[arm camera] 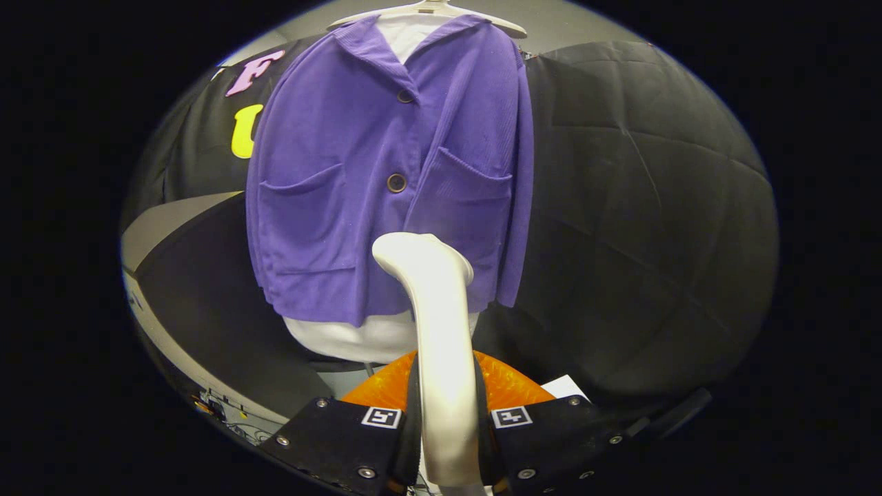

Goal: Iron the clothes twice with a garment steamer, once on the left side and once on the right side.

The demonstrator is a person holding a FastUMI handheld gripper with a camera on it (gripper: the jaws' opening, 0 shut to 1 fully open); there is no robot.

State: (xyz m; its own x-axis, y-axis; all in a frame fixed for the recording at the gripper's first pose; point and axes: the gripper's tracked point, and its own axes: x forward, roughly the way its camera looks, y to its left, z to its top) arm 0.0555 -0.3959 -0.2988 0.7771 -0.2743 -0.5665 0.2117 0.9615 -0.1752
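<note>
The garment steamer (441, 331), a smooth, rigid, pale wand I judge light but slippery, is best taken at its handle, where my gripper (446, 420) has both fingers pressed against it. Its head stands just before the purple jacket (386, 186), a soft corduroy piece hanging from a white hanger (427, 10) over a white undershirt (365, 337).

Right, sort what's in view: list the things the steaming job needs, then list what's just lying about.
Needed for the job:
- garment steamer, clamped between the claw fingers
- purple jacket, hanging just beyond the steamer head
- white hanger holding the jacket

Just lying about:
- white garment under the jacket
- orange object behind the fingers
- white paper beside it
</note>
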